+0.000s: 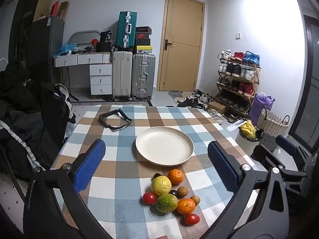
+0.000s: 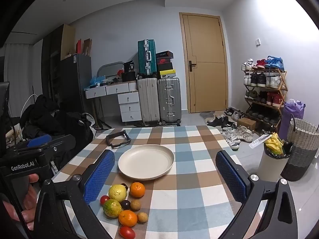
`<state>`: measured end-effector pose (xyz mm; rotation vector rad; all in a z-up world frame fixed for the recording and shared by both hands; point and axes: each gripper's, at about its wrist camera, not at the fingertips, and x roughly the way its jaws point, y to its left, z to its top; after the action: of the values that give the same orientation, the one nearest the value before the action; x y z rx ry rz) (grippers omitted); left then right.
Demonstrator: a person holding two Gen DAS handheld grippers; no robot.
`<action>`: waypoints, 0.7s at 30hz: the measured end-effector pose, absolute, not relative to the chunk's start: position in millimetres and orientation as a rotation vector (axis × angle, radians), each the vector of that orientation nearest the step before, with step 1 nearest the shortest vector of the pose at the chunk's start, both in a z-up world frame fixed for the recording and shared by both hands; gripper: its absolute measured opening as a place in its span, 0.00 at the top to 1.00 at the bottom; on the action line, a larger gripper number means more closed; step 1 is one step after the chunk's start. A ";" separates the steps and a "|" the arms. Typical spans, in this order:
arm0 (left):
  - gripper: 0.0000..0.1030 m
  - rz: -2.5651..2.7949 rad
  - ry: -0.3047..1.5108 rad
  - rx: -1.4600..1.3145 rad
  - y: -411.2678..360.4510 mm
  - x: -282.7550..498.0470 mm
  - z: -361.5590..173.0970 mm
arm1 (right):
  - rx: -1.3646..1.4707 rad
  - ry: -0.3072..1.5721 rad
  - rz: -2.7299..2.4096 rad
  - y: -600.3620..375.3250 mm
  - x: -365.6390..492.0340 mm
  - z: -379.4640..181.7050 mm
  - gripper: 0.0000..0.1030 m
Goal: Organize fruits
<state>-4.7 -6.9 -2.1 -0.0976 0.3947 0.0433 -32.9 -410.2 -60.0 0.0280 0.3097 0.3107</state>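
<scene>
A heap of fruit lies on the checked tablecloth near the table's front edge: a yellow lemon (image 1: 161, 185) (image 2: 117, 193), two oranges (image 1: 175, 176) (image 1: 186, 206), a green-orange fruit (image 1: 166, 203) (image 2: 112, 208), red tomatoes (image 1: 149, 198) (image 1: 192, 219), small brown fruits (image 1: 182, 191) and a dark plum (image 2: 125, 204). Behind the heap stands an empty cream plate (image 1: 164, 145) (image 2: 146, 161). My left gripper (image 1: 159, 167) hangs open above the fruit, nothing between its blue pads. My right gripper (image 2: 165, 176) is open too, with the fruit at its lower left.
A black strap frame (image 1: 115, 119) (image 2: 118, 139) lies on the table's far left. A hand (image 2: 28, 201) holds the left gripper's body at the right wrist view's left edge. Right of the table stand a white bin (image 2: 274, 160) and a woven basket (image 2: 303, 149); dark clothes pile up left.
</scene>
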 end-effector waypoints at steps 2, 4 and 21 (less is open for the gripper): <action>0.01 0.039 0.406 -0.110 -2.5 -3.1 5.7 | 0.030 0.309 0.312 -410.5 -33.1 -59.9 0.00; 0.01 0.033 0.406 -0.110 -3.8 -5.0 5.4 | 0.025 0.309 0.315 -409.8 -33.4 -60.1 0.00; 0.01 0.028 0.417 -0.105 -0.7 -6.7 1.6 | 0.023 0.301 0.310 -410.8 -39.2 -59.0 0.00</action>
<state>-6.7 -0.7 1.6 -0.1051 0.4168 0.0278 -39.2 -410.8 -59.0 0.0233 0.3007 0.3103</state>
